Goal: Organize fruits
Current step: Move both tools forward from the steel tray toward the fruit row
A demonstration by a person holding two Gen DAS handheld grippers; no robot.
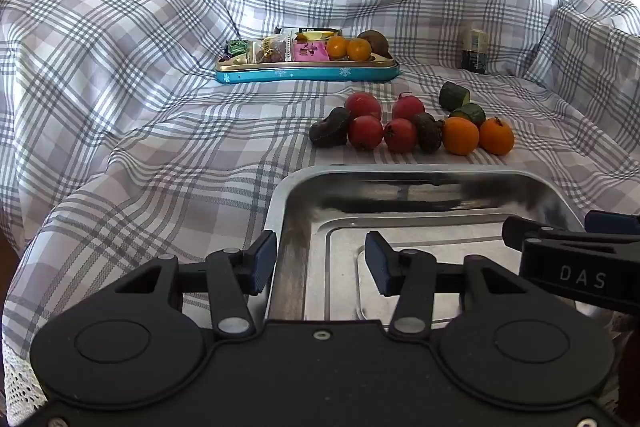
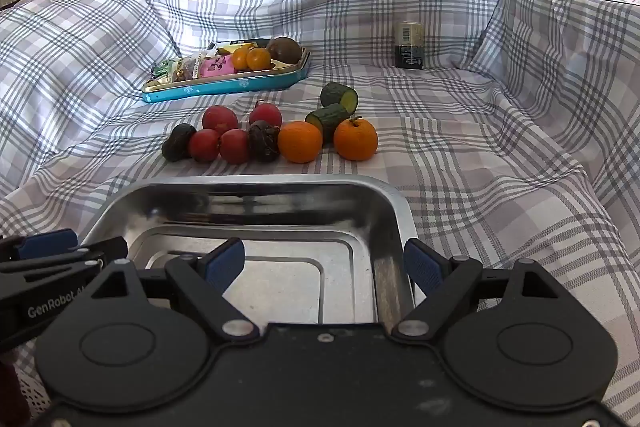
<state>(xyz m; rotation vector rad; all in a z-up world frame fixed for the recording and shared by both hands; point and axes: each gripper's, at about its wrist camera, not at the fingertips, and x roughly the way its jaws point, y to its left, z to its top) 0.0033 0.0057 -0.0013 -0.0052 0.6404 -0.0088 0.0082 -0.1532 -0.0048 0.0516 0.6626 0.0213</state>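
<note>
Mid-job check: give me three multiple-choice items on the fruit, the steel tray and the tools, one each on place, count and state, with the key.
1. Where do the two cucumber pieces lie?
A. in the steel tray
B. on the cloth behind the oranges
C. in the blue tin

2. How many red fruits sit in the loose pile?
A. two
B. four
C. six

3. What is the state of the steel tray?
A. empty
B. half filled with fruit
C. covered by a lid

Key:
1 B, both green pieces rest on the checked cloth just beyond the oranges.
2 B, two in front and two behind.
3 A, only bare metal shows inside; the left tool and right tool straddle its side rims, open.
</note>
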